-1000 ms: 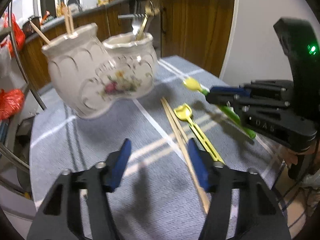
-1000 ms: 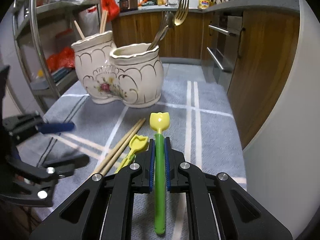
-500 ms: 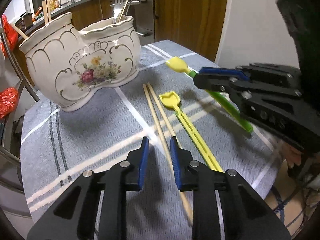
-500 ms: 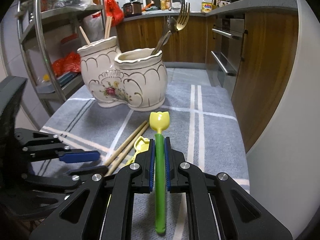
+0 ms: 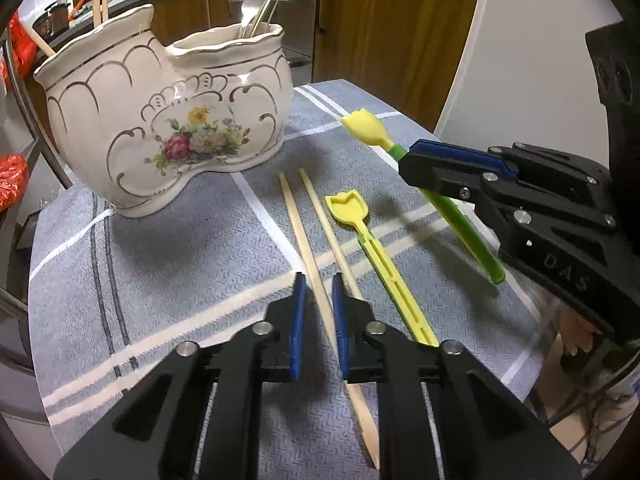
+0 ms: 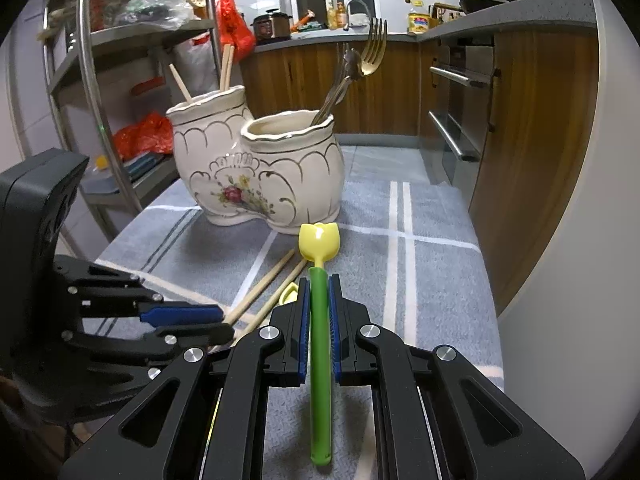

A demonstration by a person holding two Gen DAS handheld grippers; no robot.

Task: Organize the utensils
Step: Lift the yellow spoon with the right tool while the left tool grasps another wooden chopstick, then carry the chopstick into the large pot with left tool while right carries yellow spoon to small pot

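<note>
The right tool [image 6: 319, 308] grips the green spoon [image 6: 320, 360] clear of the counter [image 5: 160, 280], while the left tool [image 5: 318, 308], slightly parted, straddles a chopstick [image 5: 310, 256], needing only to close before both go to the holder [image 5: 168, 120].

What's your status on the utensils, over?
Right gripper shut on green spoon, lifted off the cloth. Left gripper open around one chopstick, not closed. Yellow spoon on the cloth. Path to holder open.
</note>
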